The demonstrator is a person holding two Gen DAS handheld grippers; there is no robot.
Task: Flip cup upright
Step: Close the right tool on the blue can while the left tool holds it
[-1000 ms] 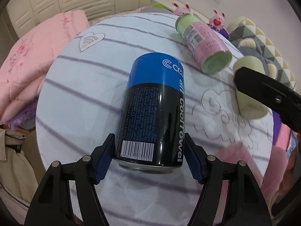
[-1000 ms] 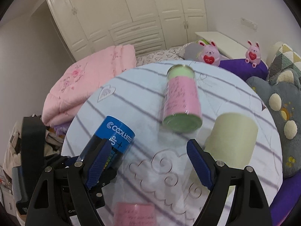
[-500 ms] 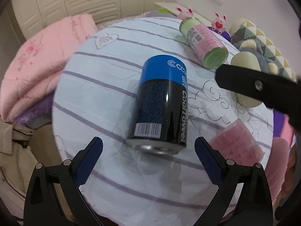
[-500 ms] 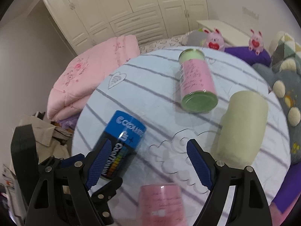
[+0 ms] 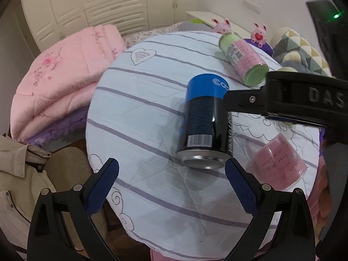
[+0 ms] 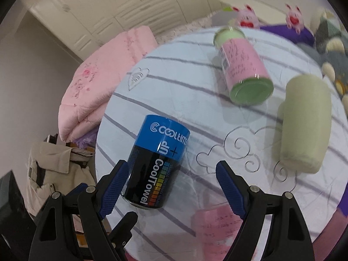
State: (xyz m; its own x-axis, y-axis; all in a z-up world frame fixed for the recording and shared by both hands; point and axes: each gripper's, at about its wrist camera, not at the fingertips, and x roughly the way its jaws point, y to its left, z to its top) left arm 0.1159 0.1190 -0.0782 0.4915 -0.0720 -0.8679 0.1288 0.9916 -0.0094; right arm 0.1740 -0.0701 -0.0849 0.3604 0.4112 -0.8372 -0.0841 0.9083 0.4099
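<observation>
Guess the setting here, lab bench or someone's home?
Most likely a home bedroom. A folded pink quilt lies beside the round cloth-covered table, white built-in wardrobes line the back wall, and pink plush toys and cushions sit behind the table.

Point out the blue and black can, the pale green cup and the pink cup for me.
blue and black can [image 6: 159,165]: right wrist view, label midway along its side.
pale green cup [image 6: 303,121]: right wrist view, its side wall.
pink cup [image 5: 279,161]: left wrist view, its side wall.
</observation>
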